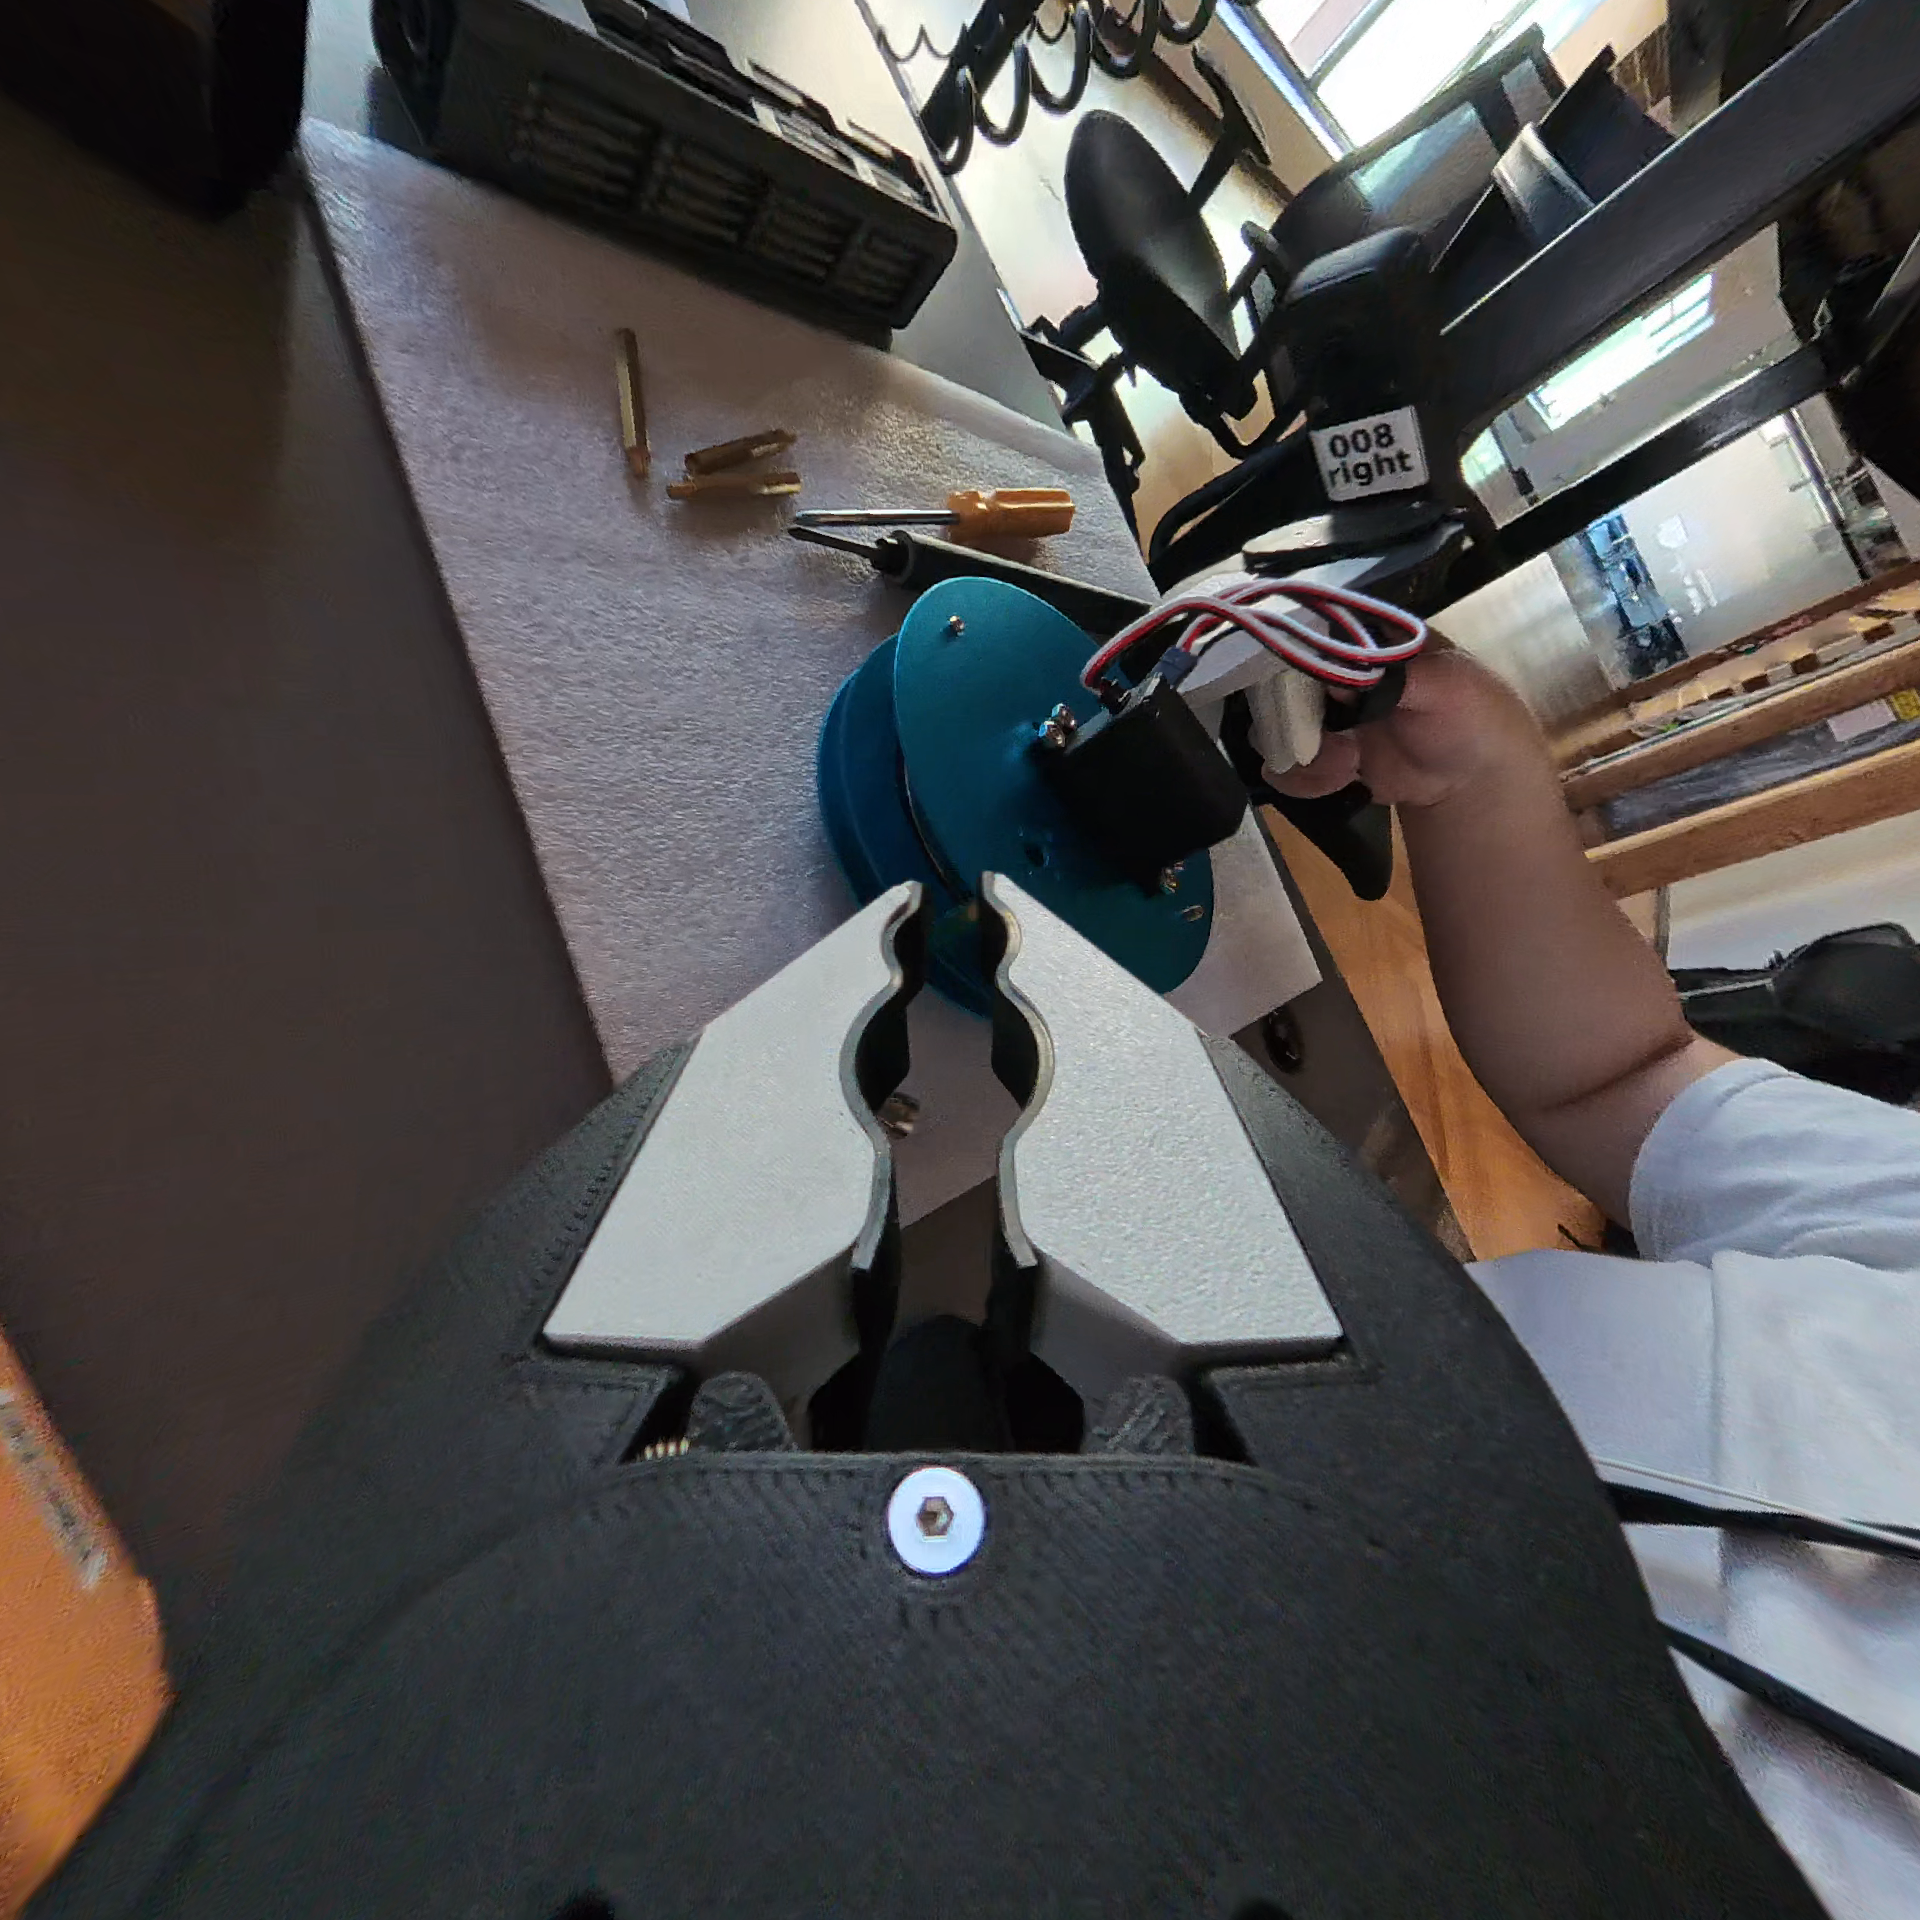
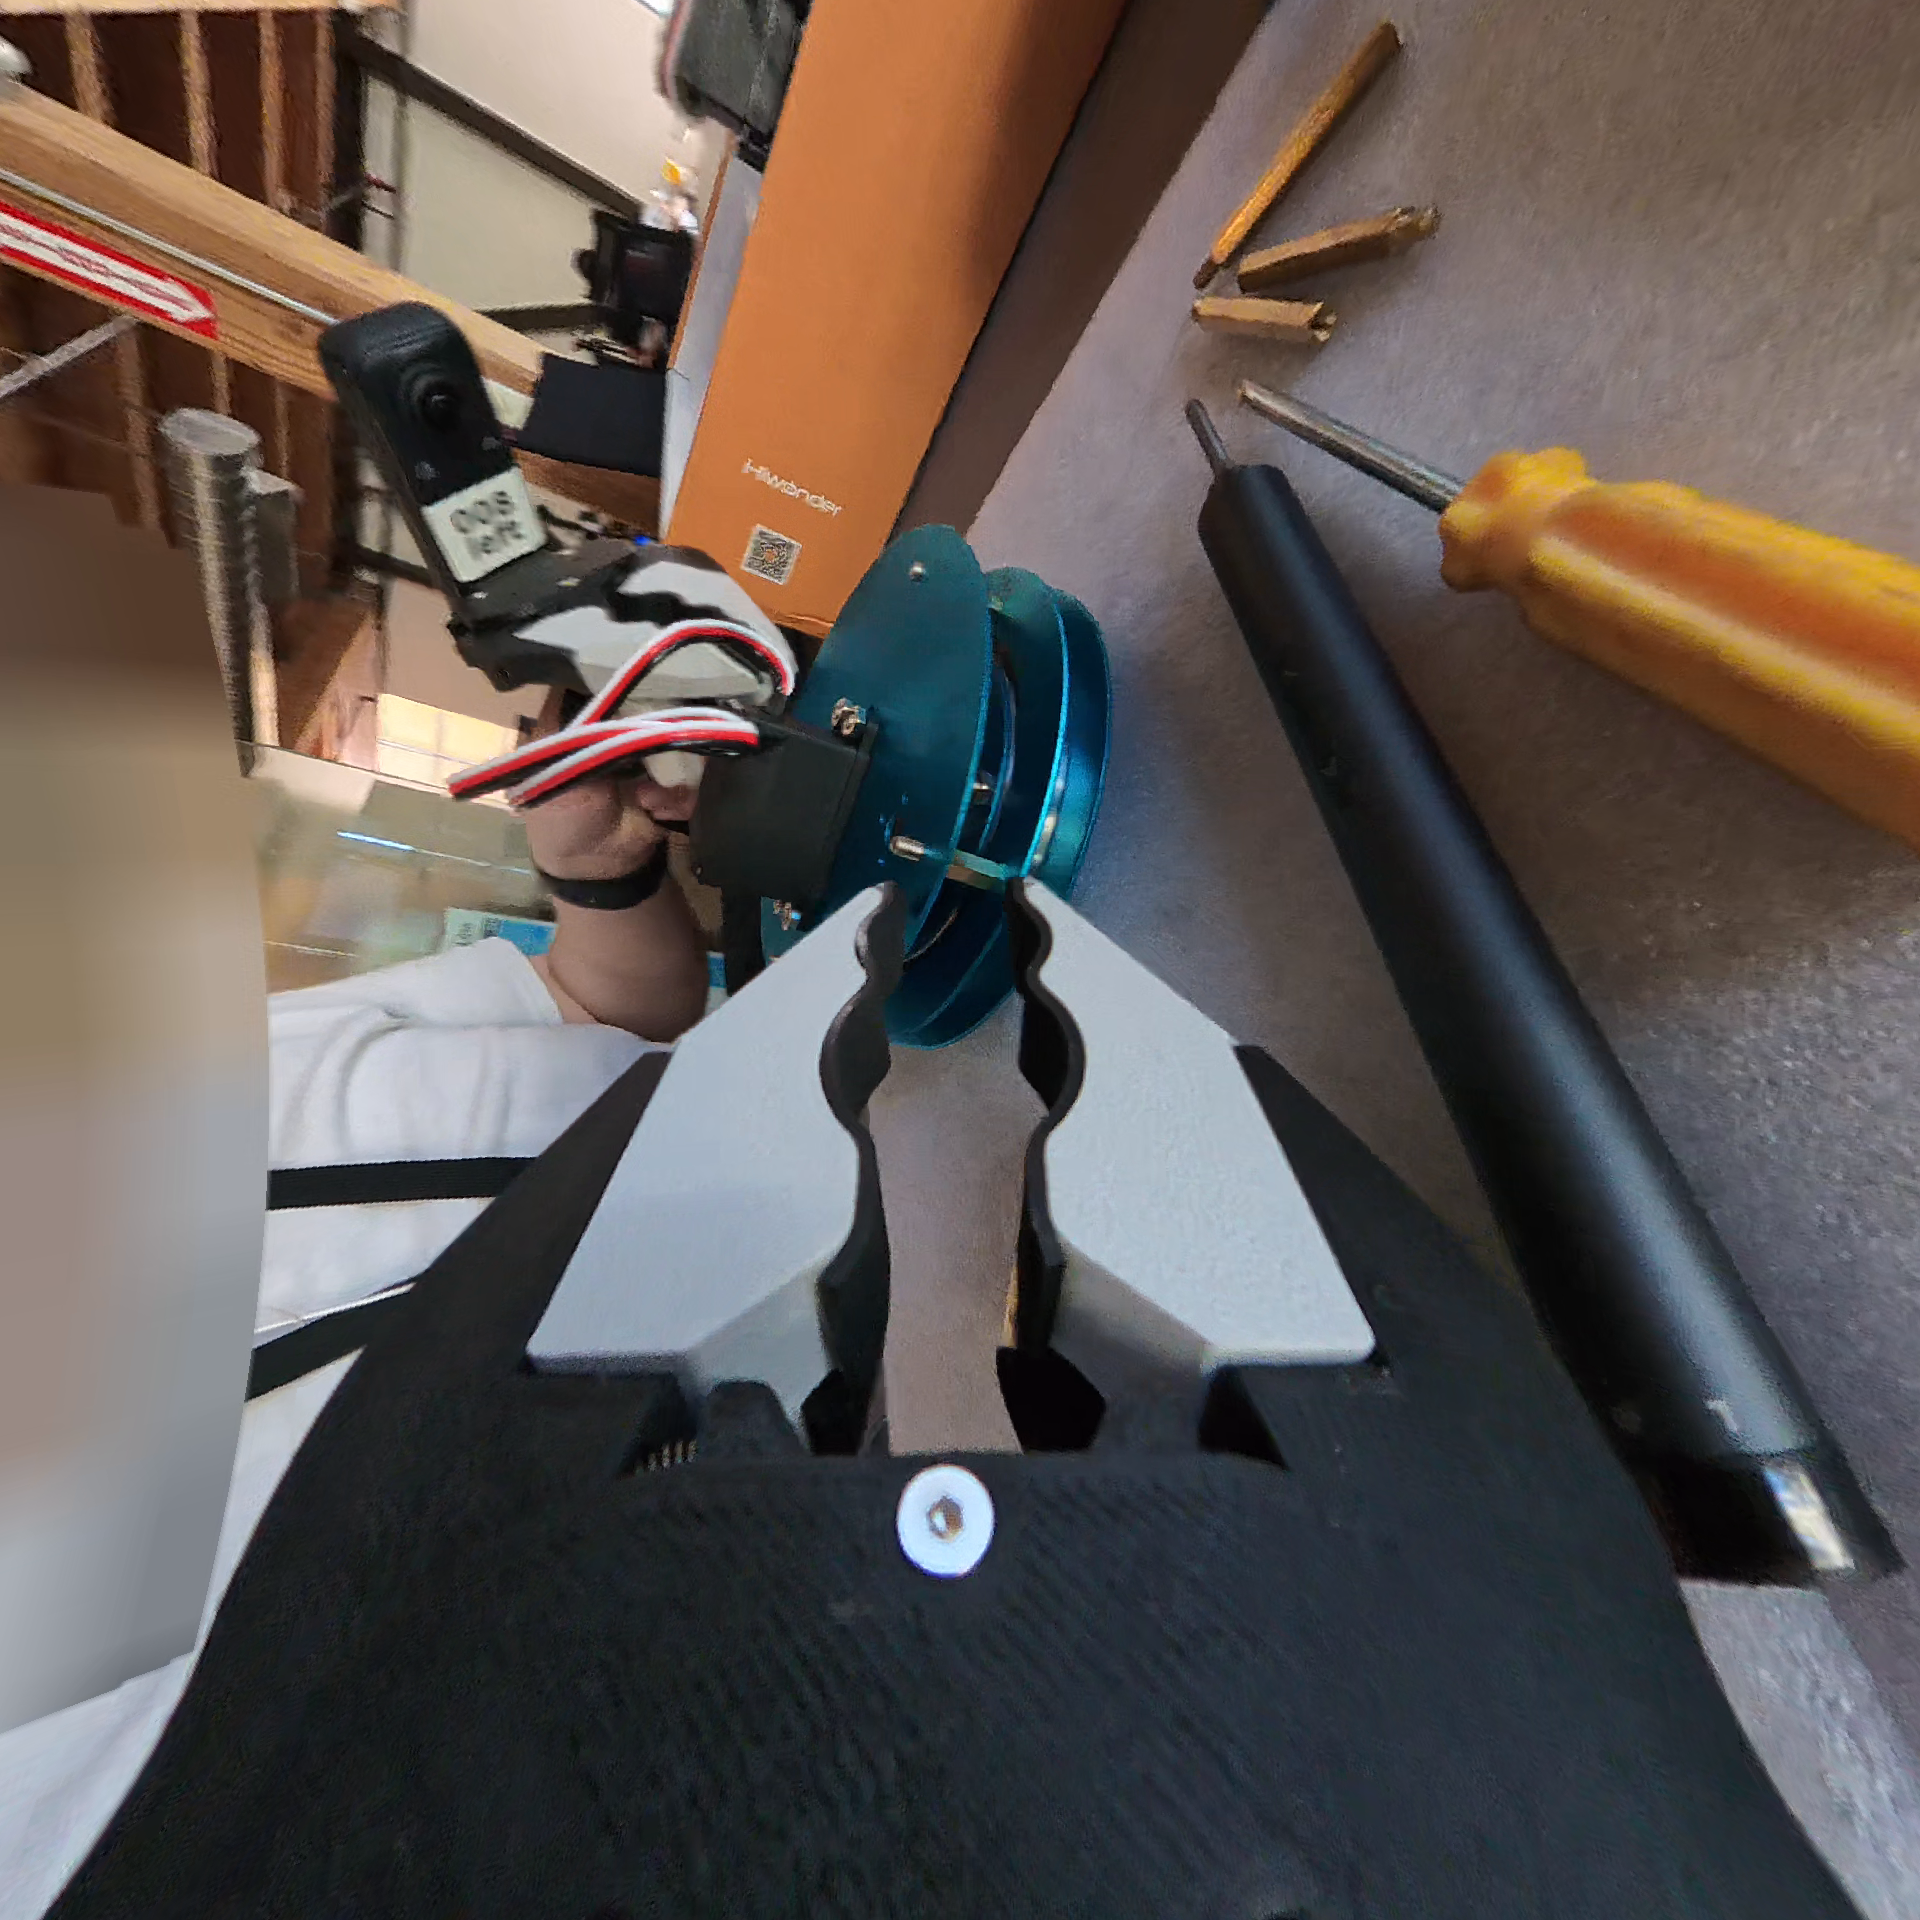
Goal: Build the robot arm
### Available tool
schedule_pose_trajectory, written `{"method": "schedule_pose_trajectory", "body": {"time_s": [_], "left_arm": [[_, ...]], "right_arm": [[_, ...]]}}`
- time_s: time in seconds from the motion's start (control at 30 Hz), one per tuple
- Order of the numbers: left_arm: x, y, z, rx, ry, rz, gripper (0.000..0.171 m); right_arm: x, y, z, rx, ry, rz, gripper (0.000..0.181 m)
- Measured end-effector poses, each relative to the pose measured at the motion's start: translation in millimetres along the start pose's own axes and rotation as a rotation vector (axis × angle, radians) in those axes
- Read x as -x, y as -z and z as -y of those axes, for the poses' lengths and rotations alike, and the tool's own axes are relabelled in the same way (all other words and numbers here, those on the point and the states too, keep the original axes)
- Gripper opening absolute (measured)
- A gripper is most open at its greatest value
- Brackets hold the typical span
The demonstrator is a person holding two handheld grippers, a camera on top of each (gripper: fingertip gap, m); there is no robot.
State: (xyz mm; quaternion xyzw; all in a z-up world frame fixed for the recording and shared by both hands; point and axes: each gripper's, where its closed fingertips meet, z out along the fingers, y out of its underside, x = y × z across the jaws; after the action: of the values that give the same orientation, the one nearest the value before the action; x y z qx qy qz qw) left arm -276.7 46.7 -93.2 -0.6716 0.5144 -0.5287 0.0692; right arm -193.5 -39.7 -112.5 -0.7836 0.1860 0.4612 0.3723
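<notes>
The blue disc assembly (image 1: pixel 987 748) is found standing on edge on the grey mat (image 1: pixel 582 623). At its rim the left gripper (image 1: pixel 951 904) and right gripper (image 2: pixel 951 899) are narrowly parted. Clamping cannot be confirmed. Rolling is judged likely unless steadied.

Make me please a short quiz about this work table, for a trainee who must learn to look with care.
1. True or false: the orange-handled screwdriver lies beside a black rod-shaped tool on the grey mat.
2. How many brass standoffs lie loose on the mat? A) two B) three C) five
3. Fill the gap: the black servo with red, white and black wires is screwed onto a ____ round disc (give its colour).

Key: 1 true; 2 B; 3 blue.
</notes>
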Motion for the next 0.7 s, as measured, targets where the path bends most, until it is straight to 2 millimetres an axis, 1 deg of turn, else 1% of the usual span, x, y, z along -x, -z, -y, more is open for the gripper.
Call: {"method": "schedule_pose_trajectory", "body": {"time_s": [0.07,0.1,0.13,0.3,0.4,0.5,0.57,0.7], "left_arm": [[-0.2,-7.6,-7.1,0.051,0.002,-0.001,0.007],[-1.6,-11.3,-10.5,0.073,0.007,-0.013,0.008],[-3.7,-13.6,-11.6,0.081,0.021,-0.033,0.009],[-9.5,-19.6,-13.1,0.094,0.143,-0.149,0.006],[-8.4,-19.7,-12.6,0.100,0.114,-0.143,0.004],[-6.8,-19.3,-13.2,0.108,0.139,-0.141,0.004],[-3.5,-19.1,-13.5,0.110,0.141,-0.124,0.005],[-3.8,-18.6,-14.9,0.132,0.175,-0.117,0.005]], "right_arm": [[0.4,0.8,1.6,-0.013,-0.035,0.033,0.012],[4.0,1.2,2.0,-0.015,-0.047,0.069,0.004],[4.7,1.2,2.0,-0.017,-0.061,0.086,0.002],[4.8,0.9,0.8,-0.018,-0.074,0.113,0.002],[6.4,1.1,0.5,-0.009,-0.106,0.122,0.001],[8.1,0.7,1.4,-0.014,-0.065,0.075,0.001],[13.2,0.1,1.4,-0.023,-0.082,0.100,0.000],[14.0,0.3,1.5,-0.063,-0.093,0.109,0.000]]}}
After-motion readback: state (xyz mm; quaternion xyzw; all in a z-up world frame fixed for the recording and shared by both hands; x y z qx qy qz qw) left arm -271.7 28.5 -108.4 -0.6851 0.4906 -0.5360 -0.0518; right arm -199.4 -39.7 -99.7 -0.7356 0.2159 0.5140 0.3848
